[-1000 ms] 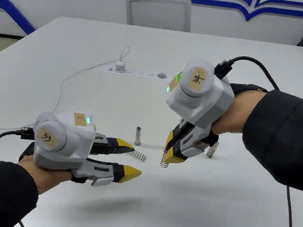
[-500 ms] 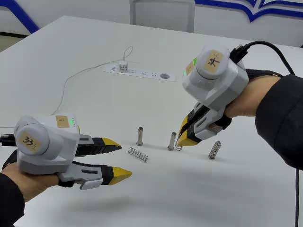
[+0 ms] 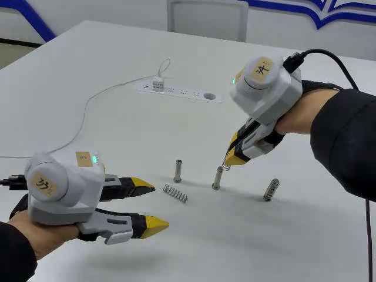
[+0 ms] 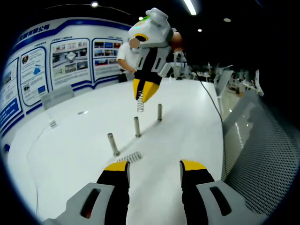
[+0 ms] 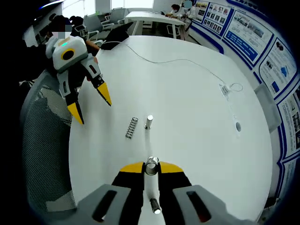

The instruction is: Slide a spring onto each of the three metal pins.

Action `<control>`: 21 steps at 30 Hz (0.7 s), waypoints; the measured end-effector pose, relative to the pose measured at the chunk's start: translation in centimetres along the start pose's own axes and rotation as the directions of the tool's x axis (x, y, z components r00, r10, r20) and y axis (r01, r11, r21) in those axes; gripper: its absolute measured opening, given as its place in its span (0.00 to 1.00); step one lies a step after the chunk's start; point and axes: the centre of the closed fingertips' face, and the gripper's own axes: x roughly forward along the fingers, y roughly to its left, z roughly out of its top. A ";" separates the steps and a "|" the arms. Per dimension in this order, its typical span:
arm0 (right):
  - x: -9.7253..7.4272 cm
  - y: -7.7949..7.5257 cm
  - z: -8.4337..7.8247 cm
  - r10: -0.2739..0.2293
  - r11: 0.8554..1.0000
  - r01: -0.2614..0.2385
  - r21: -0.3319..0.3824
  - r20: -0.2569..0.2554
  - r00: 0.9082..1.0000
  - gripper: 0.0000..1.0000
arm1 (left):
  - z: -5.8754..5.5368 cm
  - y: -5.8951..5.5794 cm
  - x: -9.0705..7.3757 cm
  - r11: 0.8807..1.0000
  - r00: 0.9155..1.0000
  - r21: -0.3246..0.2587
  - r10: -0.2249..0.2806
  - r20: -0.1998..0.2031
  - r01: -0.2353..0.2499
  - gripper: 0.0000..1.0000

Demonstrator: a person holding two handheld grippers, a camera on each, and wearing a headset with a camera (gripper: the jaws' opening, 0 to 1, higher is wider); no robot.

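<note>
Three metal pins stand in a row on the white table. The left pin (image 3: 177, 171) (image 4: 113, 144) (image 5: 149, 122) is bare. So is the middle pin (image 3: 218, 177) (image 4: 137, 126). The right pin (image 3: 271, 190) carries a spring. My right gripper (image 3: 232, 157) (image 4: 144, 91) (image 5: 151, 168) is shut on a spring (image 3: 226, 167) (image 4: 139, 101), which hangs just above the middle pin's top. Another spring (image 3: 175, 192) (image 4: 129, 157) (image 5: 132, 127) lies loose beside the left pin. My left gripper (image 3: 154, 204) (image 4: 154, 168) (image 5: 93, 110) hovers open and holds nothing, near that loose spring.
A white power strip (image 3: 179, 92) lies further back, and its thin cable (image 3: 88, 106) trails off to the left. A chair (image 3: 205, 17) stands at the far table edge. A mesh chair (image 5: 44, 154) is beside the table. A black cable (image 3: 346, 59) runs from my right gripper.
My right gripper has lifted the spring from table level beside the middle pin to just above that pin's top. My left gripper stays open, about where it was.
</note>
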 end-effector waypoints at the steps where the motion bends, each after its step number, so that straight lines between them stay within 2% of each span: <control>1: 0.1 -0.1 0.0 -0.001 1.000 0.001 0.000 -0.003 1.000 0.12 | 0.0 0.0 0.0 1.000 1.000 0.000 -0.001 0.000 0.001 0.44; 21: 2.9 -0.1 -0.5 0.029 0.999 -0.027 0.034 -0.053 0.998 0.12 | -0.1 0.2 0.3 1.000 1.000 -0.004 -0.003 0.002 0.003 0.44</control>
